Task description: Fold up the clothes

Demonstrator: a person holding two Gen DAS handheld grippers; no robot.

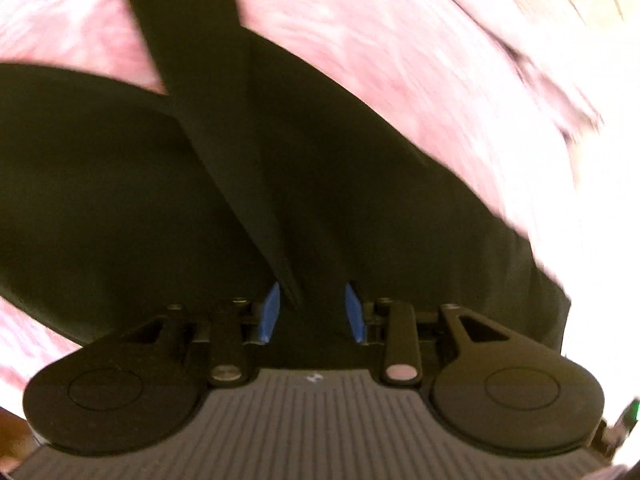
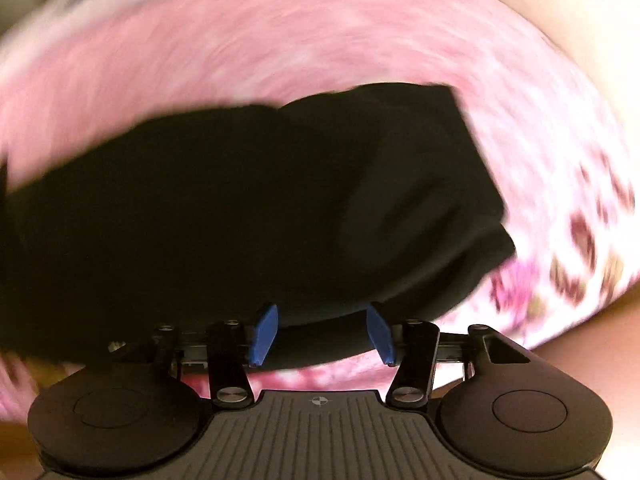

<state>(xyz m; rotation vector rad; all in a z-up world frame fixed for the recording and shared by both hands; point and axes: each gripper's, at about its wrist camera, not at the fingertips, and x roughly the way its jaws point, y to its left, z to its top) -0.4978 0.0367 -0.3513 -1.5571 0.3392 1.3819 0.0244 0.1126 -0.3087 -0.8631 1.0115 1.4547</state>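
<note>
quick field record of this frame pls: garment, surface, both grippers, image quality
garment: black garment, lying on the cover, one narrow strip crossing over the rest in the left wrist view
surface: pink floral cover
left gripper: jaws apart; a dark fabric edge sits between the blue pads, not pinched
right gripper: jaws wide apart; black cloth lies between and beyond the pads, not pinched
fold state: bunched and uneven, not a flat finished fold
image quality: both views motion-blurred, cover pattern smeared
</note>
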